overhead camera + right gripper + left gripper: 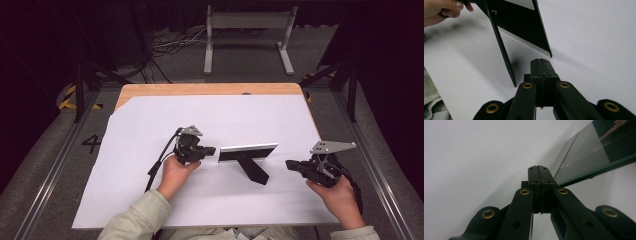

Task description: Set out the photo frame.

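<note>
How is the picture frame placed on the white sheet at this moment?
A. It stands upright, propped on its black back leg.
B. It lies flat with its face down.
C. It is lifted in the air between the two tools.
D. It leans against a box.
A: in the high view the picture frame stands on edge on the white sheet, with its black back leg reaching toward the person.

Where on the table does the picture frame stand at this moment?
In the high view, the picture frame stands propped on its back leg at the middle of the white sheet, between the left gripper and right gripper.
</note>
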`<state>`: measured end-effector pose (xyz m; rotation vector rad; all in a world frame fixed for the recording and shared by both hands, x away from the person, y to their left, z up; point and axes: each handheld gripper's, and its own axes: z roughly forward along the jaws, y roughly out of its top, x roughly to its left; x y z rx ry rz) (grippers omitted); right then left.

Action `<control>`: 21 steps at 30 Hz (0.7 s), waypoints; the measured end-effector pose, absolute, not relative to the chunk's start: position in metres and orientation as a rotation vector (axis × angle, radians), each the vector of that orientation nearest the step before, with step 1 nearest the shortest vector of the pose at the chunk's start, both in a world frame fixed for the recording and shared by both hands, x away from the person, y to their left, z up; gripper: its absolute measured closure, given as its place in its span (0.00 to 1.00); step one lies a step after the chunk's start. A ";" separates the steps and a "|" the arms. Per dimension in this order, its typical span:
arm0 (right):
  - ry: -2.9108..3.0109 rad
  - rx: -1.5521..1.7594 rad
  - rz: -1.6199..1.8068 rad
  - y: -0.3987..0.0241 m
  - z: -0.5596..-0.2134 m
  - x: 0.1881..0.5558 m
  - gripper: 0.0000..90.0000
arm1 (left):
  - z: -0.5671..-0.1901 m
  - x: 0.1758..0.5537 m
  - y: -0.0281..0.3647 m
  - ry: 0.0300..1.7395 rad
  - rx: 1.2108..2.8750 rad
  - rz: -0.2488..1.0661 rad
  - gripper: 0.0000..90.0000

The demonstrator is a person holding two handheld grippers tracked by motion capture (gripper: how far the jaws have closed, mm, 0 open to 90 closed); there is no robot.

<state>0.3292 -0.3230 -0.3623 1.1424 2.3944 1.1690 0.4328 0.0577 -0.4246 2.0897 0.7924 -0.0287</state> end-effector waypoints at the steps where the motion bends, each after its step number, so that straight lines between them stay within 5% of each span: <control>1: 2.392 1.145 1.171 -0.323 -0.362 0.329 1.00 | -0.427 0.434 0.055 0.790 2.101 -0.018 1.00; 21: 2.377 1.153 1.183 -0.325 -0.360 0.327 1.00 | -0.442 0.434 0.034 0.744 2.189 -0.078 1.00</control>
